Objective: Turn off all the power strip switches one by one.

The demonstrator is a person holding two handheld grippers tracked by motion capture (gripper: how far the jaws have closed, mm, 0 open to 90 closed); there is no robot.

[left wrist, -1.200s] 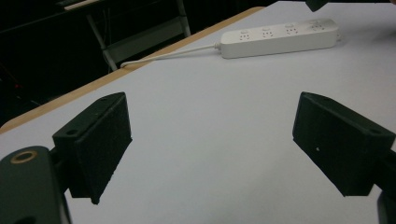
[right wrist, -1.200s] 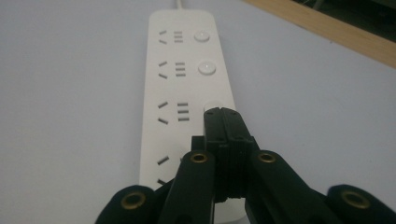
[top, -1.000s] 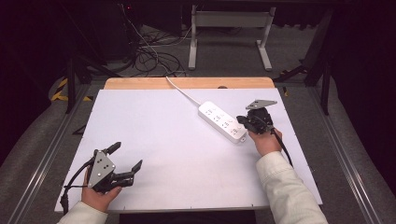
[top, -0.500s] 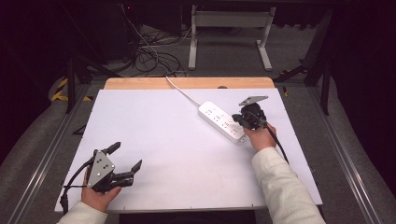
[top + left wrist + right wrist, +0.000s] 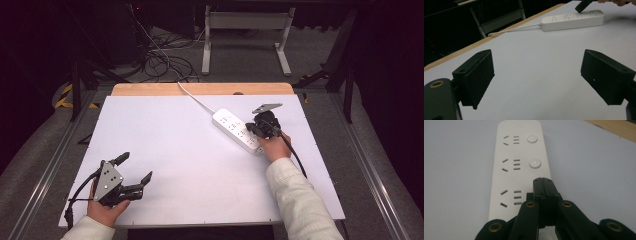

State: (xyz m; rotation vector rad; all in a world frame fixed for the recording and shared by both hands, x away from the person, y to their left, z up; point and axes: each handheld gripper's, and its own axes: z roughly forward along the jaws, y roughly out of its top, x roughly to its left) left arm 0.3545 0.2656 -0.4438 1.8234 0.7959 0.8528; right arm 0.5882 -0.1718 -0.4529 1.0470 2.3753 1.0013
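Two tools working a white bench, one closing in on a power strip (image 5: 238, 131).
Right tool (image 5: 251, 131), jaws pressed together, is edging leftward over the strip right of centre, seemingly targeting a switch button (image 5: 535, 163); left tool (image 5: 134, 173) is idling spread apart, lower left.

Closed hand-held gripper (image 5: 542, 180) over white power strip (image 5: 520, 162)
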